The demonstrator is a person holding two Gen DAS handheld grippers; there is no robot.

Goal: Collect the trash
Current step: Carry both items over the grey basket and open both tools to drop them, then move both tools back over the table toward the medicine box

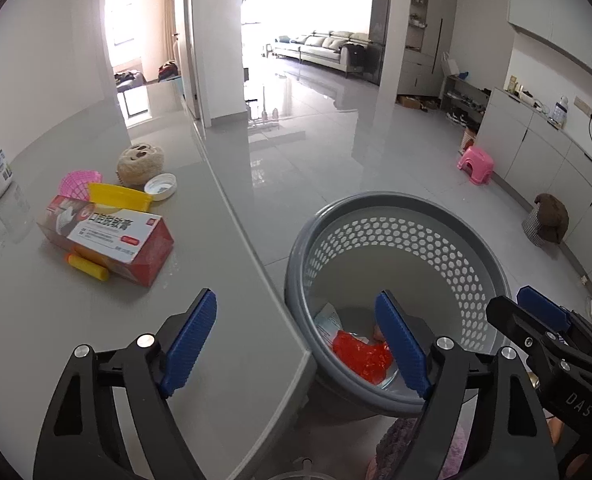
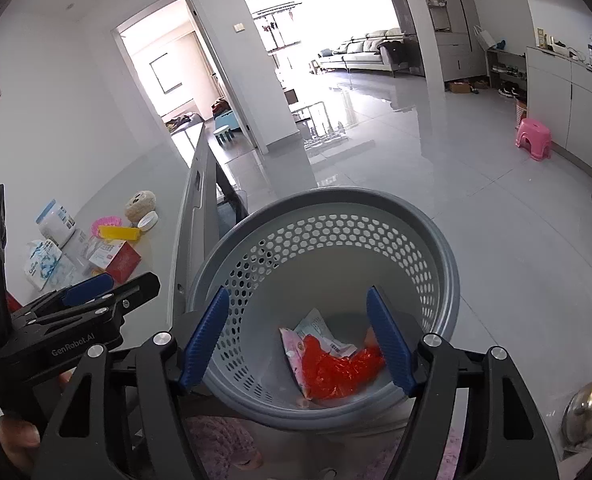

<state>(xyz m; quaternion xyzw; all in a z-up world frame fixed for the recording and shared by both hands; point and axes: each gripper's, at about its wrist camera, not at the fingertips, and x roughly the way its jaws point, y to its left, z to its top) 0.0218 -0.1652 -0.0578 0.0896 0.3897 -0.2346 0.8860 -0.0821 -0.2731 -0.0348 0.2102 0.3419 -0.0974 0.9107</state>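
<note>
A grey perforated waste basket (image 1: 428, 208) (image 2: 436, 240) stands on the floor beside the table corner. A red crumpled wrapper (image 1: 362, 354) (image 2: 336, 372) and a pale printed packet (image 2: 316, 328) lie in its bottom. My left gripper (image 1: 296, 340) is open and empty over the table edge and the basket's rim. My right gripper (image 2: 298, 336) is open and empty above the basket's mouth. On the table lie a red toothpaste box (image 1: 112, 236) (image 2: 116, 258), a yellow piece (image 1: 118, 196), an orange tube (image 1: 88, 266), a pink cup (image 1: 78, 182) and a white lid (image 1: 161, 187).
A grey table (image 1: 196, 360) with a sharp corner meets the basket. A beige woven ball (image 1: 140, 162) and white packets (image 2: 52, 240) sit on the table's far part. A pink stool (image 1: 476, 164) and a dark bag (image 1: 548, 220) stand on the tiled floor.
</note>
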